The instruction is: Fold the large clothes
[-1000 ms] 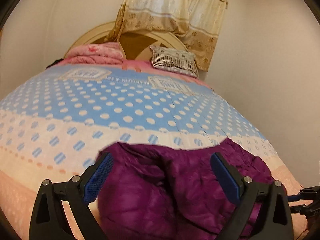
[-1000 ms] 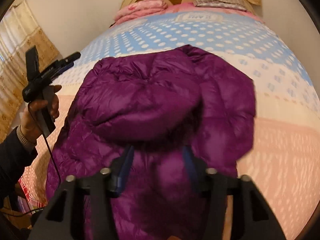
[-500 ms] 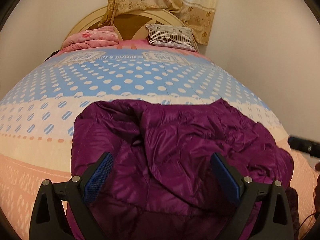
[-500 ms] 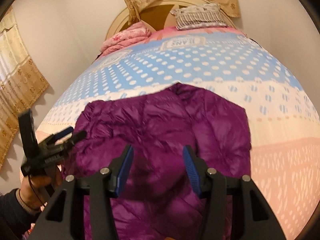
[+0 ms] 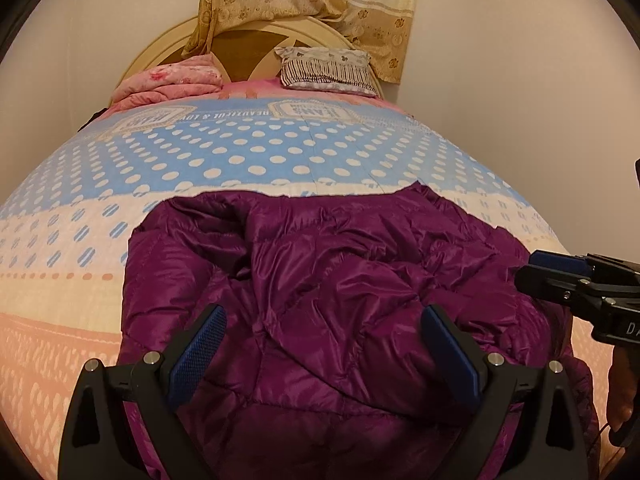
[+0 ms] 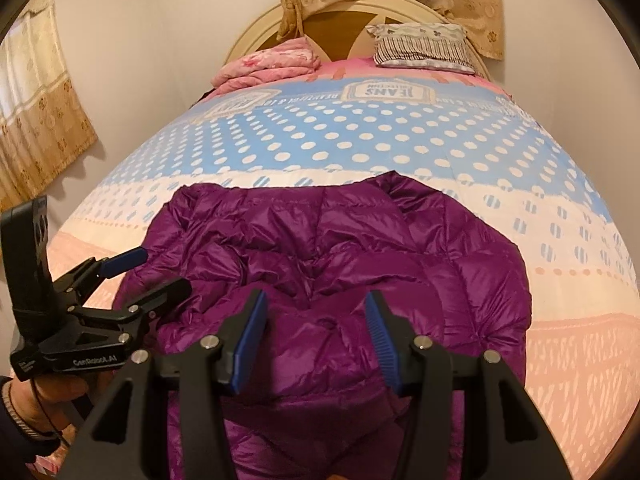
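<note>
On the bed: a purple jacket (image 5: 340, 300) lies across the near half of the bedspread (image 5: 248, 152), reaching from the cream band at 12 o'clock down to the bottom edge of both views.
Jacket surface: shiny, puffy, quilted in panels, heavily wrinkled; a fold of it is bunched up in the middle.
Jacket outline: far edge fairly straight with a small peak toward 1 o'clock; the sides are rounded.
Left tongs (image 5: 324, 344): jaws spread wide above the jacket, blue pads apart, nothing gripped.
Right tongs (image 6: 318, 340): jaws about half open just over the raised fold; the fold shows between the pads, but whether they press on it I cannot tell.
Other tongs in each view: right pair enters the left view at 3 o'clock; left pair shows in the right view at 8 o'clock, beside the jacket's edge.
Head of bed: pink blanket (image 6: 272, 64) at 11 o'clock, striped pillow (image 6: 424, 48) at 1 o'clock, curtain (image 5: 312, 4) hanging over the headboard.
Hidden or cut off: the jacket's near hem is covered by the tong bodies; sleeves, collar and zip cannot be made out; the hand (image 6: 60, 396) at 8 o'clock is only partly in frame.
</note>
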`<state>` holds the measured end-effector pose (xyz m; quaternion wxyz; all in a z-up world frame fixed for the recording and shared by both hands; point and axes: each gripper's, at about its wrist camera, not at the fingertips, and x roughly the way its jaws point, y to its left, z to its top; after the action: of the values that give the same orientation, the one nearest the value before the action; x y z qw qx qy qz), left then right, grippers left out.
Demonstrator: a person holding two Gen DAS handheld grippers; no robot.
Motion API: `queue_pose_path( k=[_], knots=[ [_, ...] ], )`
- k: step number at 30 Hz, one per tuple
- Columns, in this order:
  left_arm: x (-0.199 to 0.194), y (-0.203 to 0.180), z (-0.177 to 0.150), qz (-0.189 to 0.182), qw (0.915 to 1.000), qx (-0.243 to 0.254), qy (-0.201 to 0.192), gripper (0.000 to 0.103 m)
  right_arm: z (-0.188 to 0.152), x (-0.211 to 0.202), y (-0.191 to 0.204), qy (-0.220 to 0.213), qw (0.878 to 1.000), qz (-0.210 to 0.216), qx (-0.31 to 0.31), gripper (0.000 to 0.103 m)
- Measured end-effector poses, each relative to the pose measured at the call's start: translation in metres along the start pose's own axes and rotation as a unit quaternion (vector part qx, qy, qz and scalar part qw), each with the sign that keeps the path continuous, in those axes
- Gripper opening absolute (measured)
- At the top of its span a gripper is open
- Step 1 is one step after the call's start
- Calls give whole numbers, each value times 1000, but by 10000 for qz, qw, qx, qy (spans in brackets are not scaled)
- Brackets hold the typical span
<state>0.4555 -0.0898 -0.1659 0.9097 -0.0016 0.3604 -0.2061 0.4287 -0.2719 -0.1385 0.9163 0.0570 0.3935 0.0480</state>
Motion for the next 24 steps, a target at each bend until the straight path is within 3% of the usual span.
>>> queue_pose_path(
  k=[8, 18, 22, 24],
  knots=[
    [2, -3, -4, 46, 10000, -32, 48, 98, -13, 17, -4, 180, 9998, -109, 37, 55],
    [39, -4, -33, 243, 9986, -31, 468, 98, -45, 56, -12, 497, 9983, -298, 76, 54],
    [28, -4, -28, 347, 9985, -104, 412, 98, -46, 48, -9, 465, 9983, -329, 113, 54],
    [2, -6, -17, 250, 9995, -182, 85, 98, -41, 29, -8, 220, 9992, -269, 214, 54]
  ],
)
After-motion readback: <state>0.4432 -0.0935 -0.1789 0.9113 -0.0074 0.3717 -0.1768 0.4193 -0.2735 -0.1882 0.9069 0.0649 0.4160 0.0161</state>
